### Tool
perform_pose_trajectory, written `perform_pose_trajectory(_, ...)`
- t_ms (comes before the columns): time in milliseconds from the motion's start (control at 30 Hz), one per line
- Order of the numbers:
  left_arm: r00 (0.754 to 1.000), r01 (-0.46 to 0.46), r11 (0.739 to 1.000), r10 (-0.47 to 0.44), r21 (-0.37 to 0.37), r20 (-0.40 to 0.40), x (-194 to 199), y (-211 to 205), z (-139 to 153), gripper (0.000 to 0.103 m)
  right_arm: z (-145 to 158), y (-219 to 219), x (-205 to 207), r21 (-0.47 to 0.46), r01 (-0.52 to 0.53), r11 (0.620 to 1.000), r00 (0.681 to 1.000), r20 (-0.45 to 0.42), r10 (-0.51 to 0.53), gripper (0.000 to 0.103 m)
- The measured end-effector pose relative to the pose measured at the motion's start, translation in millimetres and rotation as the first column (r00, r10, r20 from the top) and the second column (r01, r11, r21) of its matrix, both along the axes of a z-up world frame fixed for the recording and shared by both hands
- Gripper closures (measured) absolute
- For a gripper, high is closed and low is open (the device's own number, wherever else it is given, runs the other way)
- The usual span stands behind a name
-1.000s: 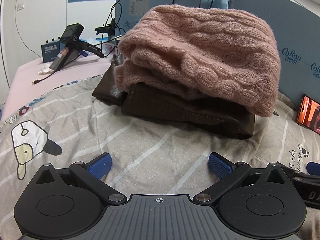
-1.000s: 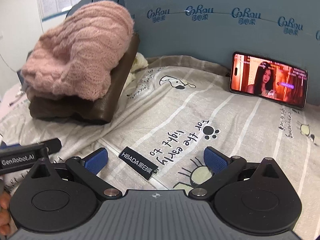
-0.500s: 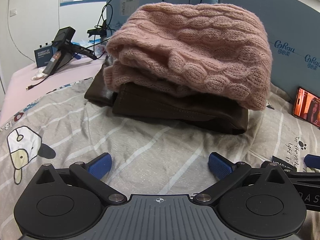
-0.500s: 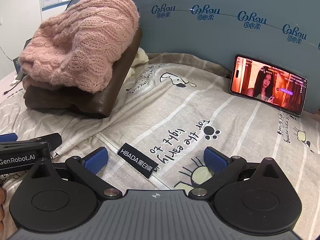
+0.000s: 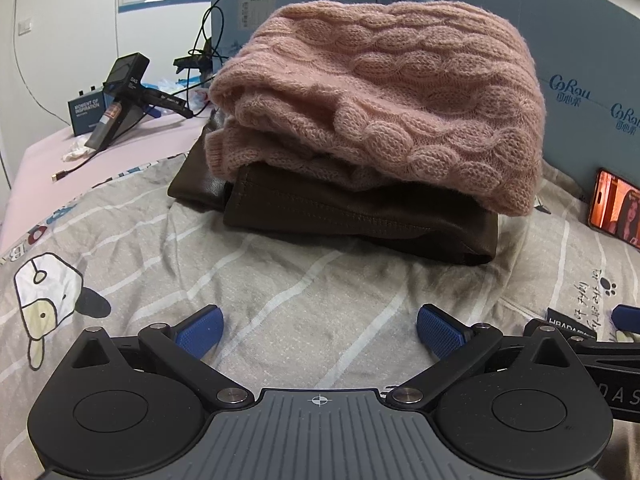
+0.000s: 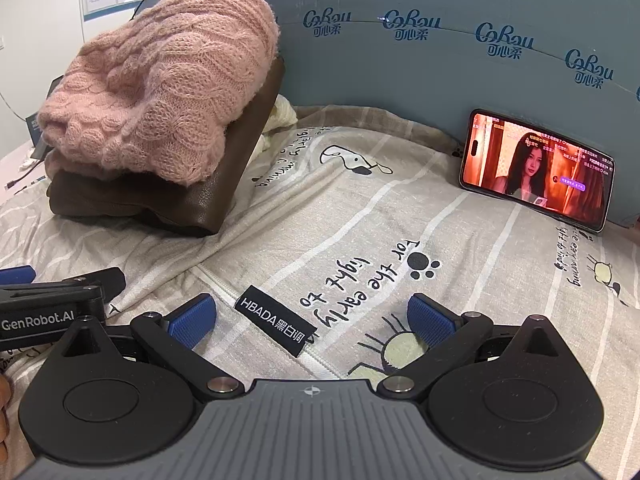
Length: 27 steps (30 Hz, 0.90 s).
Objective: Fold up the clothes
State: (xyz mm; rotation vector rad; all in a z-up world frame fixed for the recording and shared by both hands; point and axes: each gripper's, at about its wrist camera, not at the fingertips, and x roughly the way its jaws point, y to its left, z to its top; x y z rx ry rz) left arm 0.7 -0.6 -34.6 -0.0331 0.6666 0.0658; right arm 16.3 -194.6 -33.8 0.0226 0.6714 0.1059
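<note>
Here, at the far left, a black handheld device (image 5: 120, 108) leans on the pink-covered surface (image 5: 132, 140), well clear of the work. The left gripper (image 5: 318, 330) hangs over the grey striped sheet (image 5: 280, 280) with its blue pads spread wide and nothing between them. Ahead of it sits the folded stack: the pink cable-knit sweater (image 5: 384, 100) on top of the dark brown garment (image 5: 360, 216), both apparently already folded. The sweater overhangs the brown layer on its right side, so a careless nudge or a grab at the lower garment alone could probably tip it off and undo the fold. The right gripper (image 6: 312, 320) is likewise wide and empty over the sheet's black label (image 6: 276, 320); a wide sweep rightward might knock the propped phone (image 6: 536, 170).
</note>
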Motion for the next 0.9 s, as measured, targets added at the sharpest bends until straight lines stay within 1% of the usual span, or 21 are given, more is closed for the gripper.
perform_pose_trajectory(433, 1.000, -0.002, 1.000, 0.002, 0.020, -0.007, 1.3, -2.3, -1.4, 0.000, -0.4, -1.0, 0.5, 0.000, 0.000, 1.000, 1.000, 0.001, 0.000, 0.000)
perform_pose_trajectory(900, 1.000, -0.004, 1.000, 0.004, 0.025, -0.008, 1.1, -4.3, -1.8, 0.000, 0.2, -1.4, 0.1, 0.000, 0.002, 1.000, 1.000, 0.001, -0.002, 0.000)
